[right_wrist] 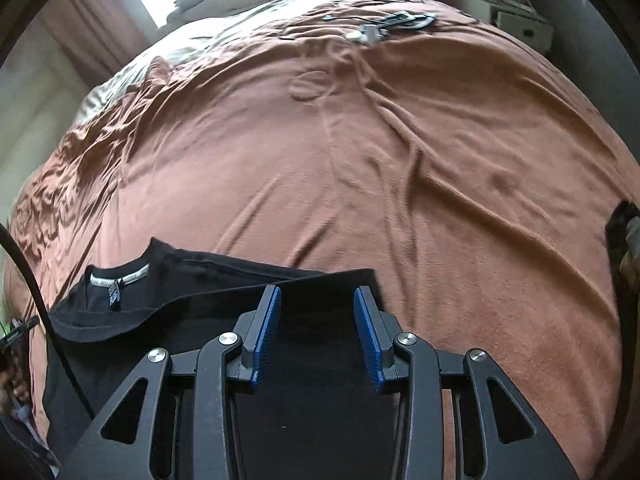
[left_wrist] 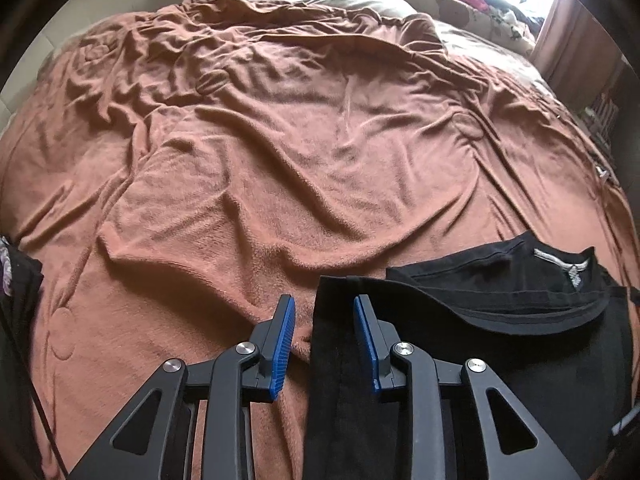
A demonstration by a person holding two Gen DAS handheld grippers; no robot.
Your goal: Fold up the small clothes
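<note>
- Judging from how the black T-shirt [left_wrist: 492, 288] lies, we take the fold to be partly made: the cloth sits flat in layers on the brown blanket [left_wrist: 280, 152], collar toward the far side, with a side panel turned in over the body.
- We see the shirt at the near edge of the bed, under both tools, its neck label [right_wrist: 120, 280] showing in the right view.
- Our left gripper [left_wrist: 324, 336] stands with its blue pads spread apart, straddling the shirt's left edge; nothing is pinched between them.
- Our right gripper [right_wrist: 316, 332] is likewise spread wide over the right part of the shirt, gripping nothing; whether its tips touch the cloth we cannot tell.
- What remains, we judge, is to finish the side folds if needed, bring the hem up toward the collar, and set the bundle aside.
- Counting: one shirt in hand, two tools, four blue pads.
- We also count one dark garment [left_wrist: 16, 280] at the left margin, only partly in view, so we cannot say whether it is folded.
- One small cluster of metal clips and cords [right_wrist: 384, 26] lies far up the bed, well apart from the work.
</note>
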